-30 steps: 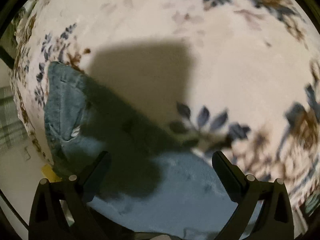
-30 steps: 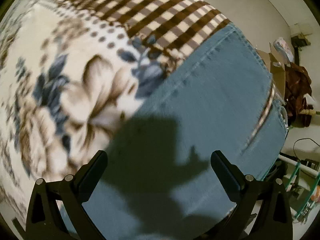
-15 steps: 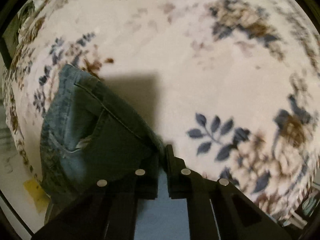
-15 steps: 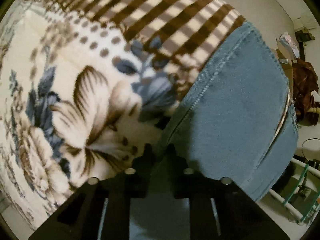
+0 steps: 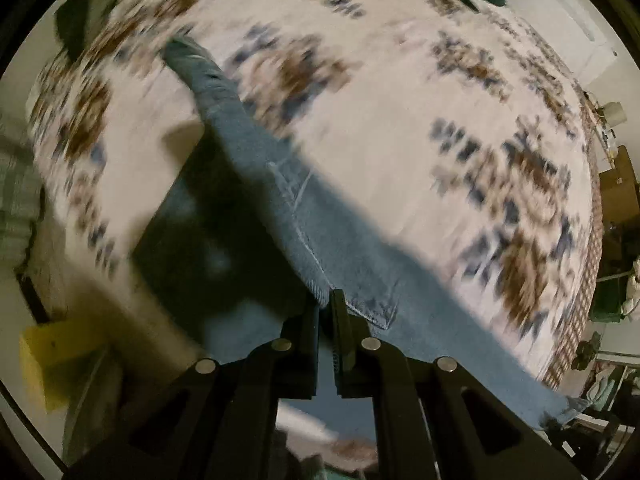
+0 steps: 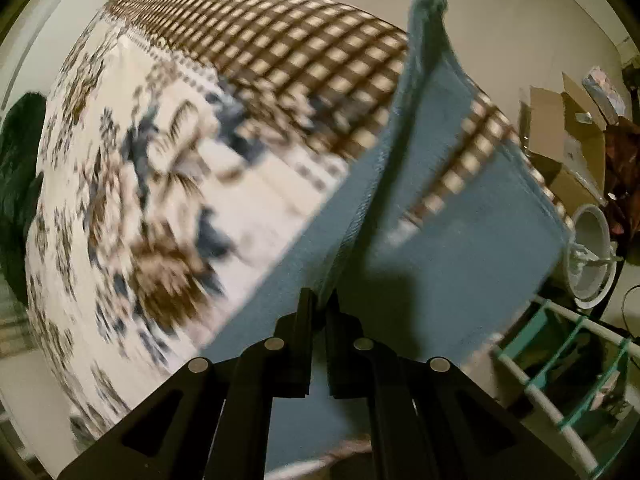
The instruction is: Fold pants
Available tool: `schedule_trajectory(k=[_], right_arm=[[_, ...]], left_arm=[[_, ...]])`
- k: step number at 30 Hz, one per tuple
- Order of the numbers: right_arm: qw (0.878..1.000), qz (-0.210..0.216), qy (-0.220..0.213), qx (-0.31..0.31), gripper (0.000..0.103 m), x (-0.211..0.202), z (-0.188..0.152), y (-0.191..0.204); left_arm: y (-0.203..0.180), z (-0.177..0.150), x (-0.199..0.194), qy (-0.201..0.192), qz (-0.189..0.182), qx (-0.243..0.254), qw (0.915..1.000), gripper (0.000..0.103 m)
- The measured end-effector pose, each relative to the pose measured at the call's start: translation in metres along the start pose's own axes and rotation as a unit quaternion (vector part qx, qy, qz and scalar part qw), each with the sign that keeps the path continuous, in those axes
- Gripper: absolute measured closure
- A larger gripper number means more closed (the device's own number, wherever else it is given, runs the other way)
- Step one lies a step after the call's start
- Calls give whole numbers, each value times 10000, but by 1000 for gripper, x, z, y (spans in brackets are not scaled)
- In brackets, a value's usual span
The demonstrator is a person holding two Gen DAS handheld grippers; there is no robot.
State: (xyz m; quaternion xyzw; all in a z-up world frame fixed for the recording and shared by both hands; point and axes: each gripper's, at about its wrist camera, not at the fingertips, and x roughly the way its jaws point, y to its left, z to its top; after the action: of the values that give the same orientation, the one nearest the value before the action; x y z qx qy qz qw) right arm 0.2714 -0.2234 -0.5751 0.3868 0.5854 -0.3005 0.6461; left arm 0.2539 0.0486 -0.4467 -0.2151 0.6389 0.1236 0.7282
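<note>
Pinching the denim pants [image 5: 304,216] edge, the left gripper [image 5: 325,300] and right gripper [image 6: 320,300] are clamped on lifted cloth. Toward twelve o'clock, fabric is raised off the floral blanket [image 5: 400,120]; the fold is judged barely begun.

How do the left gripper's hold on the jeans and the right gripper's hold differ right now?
The left gripper pinches a stitched, seamed edge of the jeans; the right gripper pinches a plainer fold. From the left gripper the denim runs out as a long sloping ridge over the floral blanket; from the right it rises steeply into a raised flap before the blanket's checked border. Shared: both are shut on lifted denim.
</note>
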Motion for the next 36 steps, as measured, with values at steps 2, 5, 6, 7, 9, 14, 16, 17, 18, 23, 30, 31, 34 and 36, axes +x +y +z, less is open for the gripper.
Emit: schedule_trajectory(k=[2, 5, 6, 7, 9, 14, 16, 17, 18, 23, 30, 31, 34, 36], right_arm=[[9999, -71, 19, -135, 98, -8, -26, -26], [9991, -288, 71, -294, 99, 5, -55, -60], [9987, -370, 116, -320, 99, 12, -63, -72], [9983, -448, 134, -347, 99, 18, -67, -81], [9975, -576, 138, -392, 99, 34, -78, -97], [9953, -744, 97, -606, 99, 71, -87, -117], [9954, -670, 247, -632, 97, 86, -86, -124], [9959, -582, 376, -581, 95, 90, -84, -131], [9963, -484, 498, -507, 87, 92, -82, -139], [9995, 196, 208, 151, 55, 60, -68, -199], [9926, 271, -544, 1048, 51, 24, -18, -275], [9917, 250, -635, 1092, 51, 22, -9, -280], [9906, 42, -727, 1158, 51, 24, 20, -289], [9890, -199, -648, 1311, 51, 33, 35, -299]], left_arm=[[20, -28, 12, 97, 91, -55, 9999, 100], [44, -58, 40, 283, 208, -199, 9992, 100], [50, -65, 51, 328, 232, -242, 9989, 100], [55, -71, 63, 370, 273, -270, 9986, 100], [61, -78, 85, 423, 326, -311, 9981, 100], [64, -83, 109, 516, 376, -211, 9977, 98], [64, -85, 109, 513, 357, -118, 9980, 96], [65, -87, 106, 472, 334, -102, 9983, 95], [67, -89, 103, 453, 303, -106, 9985, 94], [74, -96, 87, 432, 371, -232, 9981, 62], [26, -98, 79, 234, 385, 219, 9987, 25], [14, -99, 79, 206, 409, 369, 9983, 25], [-16, -102, 82, 174, 361, 677, 9969, 25], [-31, -103, 84, 175, 341, 826, 9958, 25]])
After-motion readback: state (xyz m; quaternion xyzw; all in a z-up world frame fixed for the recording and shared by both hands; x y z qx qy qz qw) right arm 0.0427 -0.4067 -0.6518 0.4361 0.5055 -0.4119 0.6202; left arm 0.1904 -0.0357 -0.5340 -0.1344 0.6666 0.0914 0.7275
